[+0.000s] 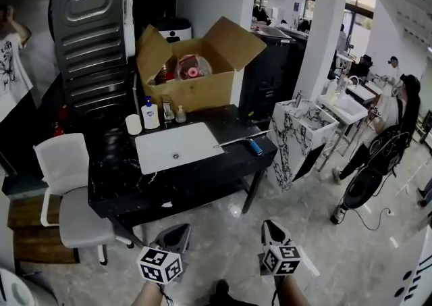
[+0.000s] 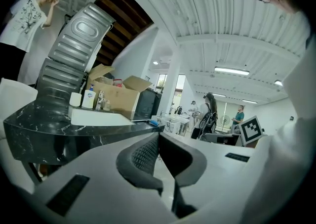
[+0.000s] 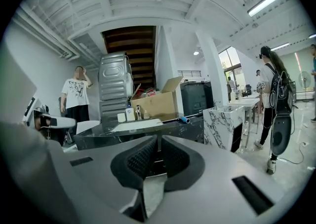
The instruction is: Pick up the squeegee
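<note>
The squeegee (image 1: 244, 141), a thin metal blade with a blue handle, lies on the right end of the black marble table (image 1: 115, 183), beside the white sink (image 1: 177, 147). It shows small and far in the left gripper view as the squeegee (image 2: 153, 122), and in the right gripper view as the squeegee (image 3: 183, 118). My left gripper (image 1: 178, 232) and right gripper (image 1: 270, 227) hang low over the floor, well short of the table. Both are shut with nothing between their pads, as the left gripper (image 2: 158, 137) and right gripper (image 3: 158, 140) show.
An open cardboard box (image 1: 196, 61) stands at the table's back, with a soap bottle (image 1: 150, 113) and a white cup (image 1: 133, 124) by the sink. A white chair (image 1: 67, 183) is at the left, a marble-patterned stand (image 1: 297, 139) at the right. A person (image 1: 385, 142) stands beyond it.
</note>
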{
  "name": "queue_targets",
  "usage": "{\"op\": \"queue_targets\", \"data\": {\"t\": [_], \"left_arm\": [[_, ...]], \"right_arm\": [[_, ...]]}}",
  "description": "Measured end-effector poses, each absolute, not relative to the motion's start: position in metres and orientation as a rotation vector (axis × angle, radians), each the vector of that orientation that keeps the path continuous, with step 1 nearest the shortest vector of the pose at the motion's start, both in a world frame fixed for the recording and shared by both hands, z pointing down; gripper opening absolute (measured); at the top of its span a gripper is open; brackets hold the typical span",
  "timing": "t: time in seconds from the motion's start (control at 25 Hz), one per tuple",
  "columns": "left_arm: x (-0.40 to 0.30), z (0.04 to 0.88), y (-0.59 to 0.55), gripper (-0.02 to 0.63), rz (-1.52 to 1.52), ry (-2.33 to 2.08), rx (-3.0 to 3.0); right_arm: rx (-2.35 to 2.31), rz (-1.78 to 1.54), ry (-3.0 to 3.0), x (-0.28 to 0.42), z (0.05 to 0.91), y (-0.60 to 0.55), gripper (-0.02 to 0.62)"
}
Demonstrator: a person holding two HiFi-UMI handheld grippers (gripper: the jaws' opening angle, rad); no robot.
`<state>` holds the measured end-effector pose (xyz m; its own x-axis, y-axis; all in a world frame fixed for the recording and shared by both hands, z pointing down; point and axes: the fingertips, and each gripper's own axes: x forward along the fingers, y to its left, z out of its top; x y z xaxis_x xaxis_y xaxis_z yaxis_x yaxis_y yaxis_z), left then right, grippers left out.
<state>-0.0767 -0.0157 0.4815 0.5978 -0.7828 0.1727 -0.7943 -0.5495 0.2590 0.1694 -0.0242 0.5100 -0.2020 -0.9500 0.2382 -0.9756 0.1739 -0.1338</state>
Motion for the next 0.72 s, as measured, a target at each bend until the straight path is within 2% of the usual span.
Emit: {"op": "queue_targets", "data": {"t": [0.4,0.72], "left_arm": [[-0.024,0.484,-0.098,0.02,0.062,-1.373,2.464],[-0.023,0.486,-0.147,0.02,0.047,-1.418,2.436]], "right_arm": [[1.765,0.372,-2.414,0.207,0.508,-0.125,0.052],[1.738,0.379,-2.376,0.215,0.52,-0.181,0.054]]}}
